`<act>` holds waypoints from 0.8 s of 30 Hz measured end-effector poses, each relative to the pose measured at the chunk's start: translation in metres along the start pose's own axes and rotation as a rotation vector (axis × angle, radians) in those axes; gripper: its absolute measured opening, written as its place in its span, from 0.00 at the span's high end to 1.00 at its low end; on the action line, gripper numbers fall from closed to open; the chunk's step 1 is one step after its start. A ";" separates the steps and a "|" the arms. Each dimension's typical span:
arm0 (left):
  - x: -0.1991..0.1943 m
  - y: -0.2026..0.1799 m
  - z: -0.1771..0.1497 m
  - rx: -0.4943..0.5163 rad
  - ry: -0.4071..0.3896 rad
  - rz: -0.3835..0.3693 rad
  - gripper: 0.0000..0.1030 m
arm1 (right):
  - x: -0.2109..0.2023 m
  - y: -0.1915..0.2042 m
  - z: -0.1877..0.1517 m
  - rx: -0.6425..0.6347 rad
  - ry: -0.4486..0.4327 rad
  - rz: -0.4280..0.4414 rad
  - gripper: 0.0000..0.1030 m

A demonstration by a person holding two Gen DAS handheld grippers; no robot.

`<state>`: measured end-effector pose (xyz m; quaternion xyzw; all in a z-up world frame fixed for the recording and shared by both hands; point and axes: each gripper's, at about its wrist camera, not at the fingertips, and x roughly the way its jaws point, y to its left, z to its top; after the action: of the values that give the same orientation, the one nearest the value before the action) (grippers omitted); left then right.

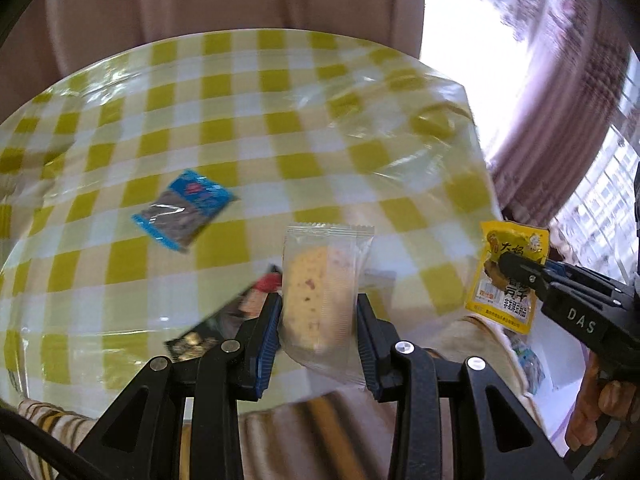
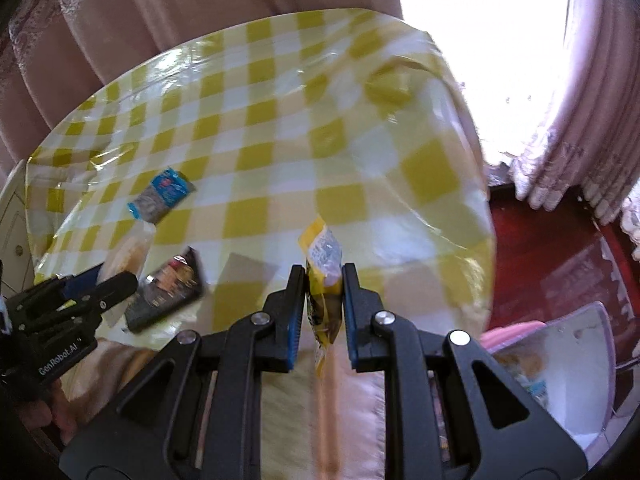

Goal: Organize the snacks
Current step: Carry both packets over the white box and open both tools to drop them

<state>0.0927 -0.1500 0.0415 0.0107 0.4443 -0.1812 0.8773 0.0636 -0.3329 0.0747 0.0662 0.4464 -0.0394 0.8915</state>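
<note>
My left gripper (image 1: 318,304) is shut on a clear-wrapped pale cake (image 1: 320,300) and holds it above the table's near edge. My right gripper (image 2: 323,276) is shut on a yellow snack packet (image 2: 322,272); the packet also shows in the left wrist view (image 1: 508,272), at the right, off the table's edge. A blue packet (image 1: 184,208) lies on the yellow checked tablecloth (image 1: 280,120) to the left, also seen in the right wrist view (image 2: 160,196). A dark packet (image 2: 168,292) lies near the front edge, partly hidden behind my left fingers in the left wrist view (image 1: 224,320).
A white basket (image 2: 560,364) holding packets and something pink sits on the floor low at the right. Curtains (image 2: 200,8) hang behind the table, with a bright window to the right. A striped beige cloth (image 2: 328,400) lies below the grippers.
</note>
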 end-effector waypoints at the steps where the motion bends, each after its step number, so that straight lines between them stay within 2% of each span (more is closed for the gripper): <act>1: 0.000 -0.009 -0.001 0.016 0.003 -0.006 0.64 | -0.002 -0.005 -0.003 0.001 0.001 -0.010 0.79; 24: 0.014 -0.172 -0.028 0.309 0.091 -0.187 0.64 | -0.023 -0.144 -0.078 0.157 0.118 -0.208 0.79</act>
<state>0.0226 -0.3099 0.0382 0.1122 0.4495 -0.3274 0.8235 -0.0302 -0.4629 0.0354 0.0912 0.4980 -0.1623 0.8469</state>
